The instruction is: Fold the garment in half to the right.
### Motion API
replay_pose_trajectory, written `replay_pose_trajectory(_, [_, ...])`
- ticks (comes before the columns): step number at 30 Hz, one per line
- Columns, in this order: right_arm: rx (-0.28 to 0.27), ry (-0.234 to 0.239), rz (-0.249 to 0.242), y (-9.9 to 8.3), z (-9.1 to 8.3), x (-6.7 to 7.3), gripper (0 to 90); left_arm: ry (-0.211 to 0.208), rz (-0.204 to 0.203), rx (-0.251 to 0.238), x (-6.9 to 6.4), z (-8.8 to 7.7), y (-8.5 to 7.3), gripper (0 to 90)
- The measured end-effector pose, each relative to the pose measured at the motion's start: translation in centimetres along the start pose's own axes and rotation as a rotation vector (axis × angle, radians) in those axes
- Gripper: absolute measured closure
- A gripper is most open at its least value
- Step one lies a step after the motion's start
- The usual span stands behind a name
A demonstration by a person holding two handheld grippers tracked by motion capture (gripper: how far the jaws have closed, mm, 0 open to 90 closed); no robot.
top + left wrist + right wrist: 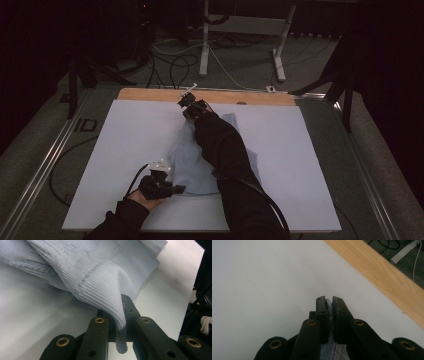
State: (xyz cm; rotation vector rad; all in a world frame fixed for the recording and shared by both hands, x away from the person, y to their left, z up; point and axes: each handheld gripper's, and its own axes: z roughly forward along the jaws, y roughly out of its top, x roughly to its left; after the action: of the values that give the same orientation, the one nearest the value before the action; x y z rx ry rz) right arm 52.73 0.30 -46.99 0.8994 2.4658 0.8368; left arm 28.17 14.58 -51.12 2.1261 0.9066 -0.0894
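Observation:
A pale blue knitted garment [186, 160] lies in the middle of the white board [120, 135]. My left gripper [175, 189] is shut on its near hem; in the left gripper view the ribbed knit [105, 287] rises in a peak and a fold of it is pinched between the black jaws. My right gripper [186, 100] is stretched to the far edge of the board and is shut on a thin edge of the same garment [329, 307], seen squeezed between its jaws. My right sleeve [225, 150] hides the garment's middle.
A wooden strip [150, 94] [387, 277] runs along the board's far edge. Beyond it are cables and a white table frame [205, 40] on the grey floor. A metal rail [45, 165] lies to the left of the board.

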Motion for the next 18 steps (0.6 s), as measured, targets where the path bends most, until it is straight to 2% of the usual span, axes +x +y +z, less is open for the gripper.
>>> replay_pose_trajectory(6, [-0.039, -0.013, -0.021, 0.5, -2.3, -0.5, 84.6, 0.010, 0.031, -0.002, -0.7, -0.2, 0.5, 85.8])
replay_pose_trajectory(11, [-0.058, -0.009, -0.014, 0.6, -3.4, -1.1, 84.6, 0.015, 0.050, -0.005, -1.2, -0.4, 1.1, 85.8])
replay_pose_trajectory(18, [-0.083, -0.013, -0.021, 0.7, -5.2, -1.9, 84.6, 0.015, 0.099, -0.002, -2.7, -0.4, 2.5, 85.8])
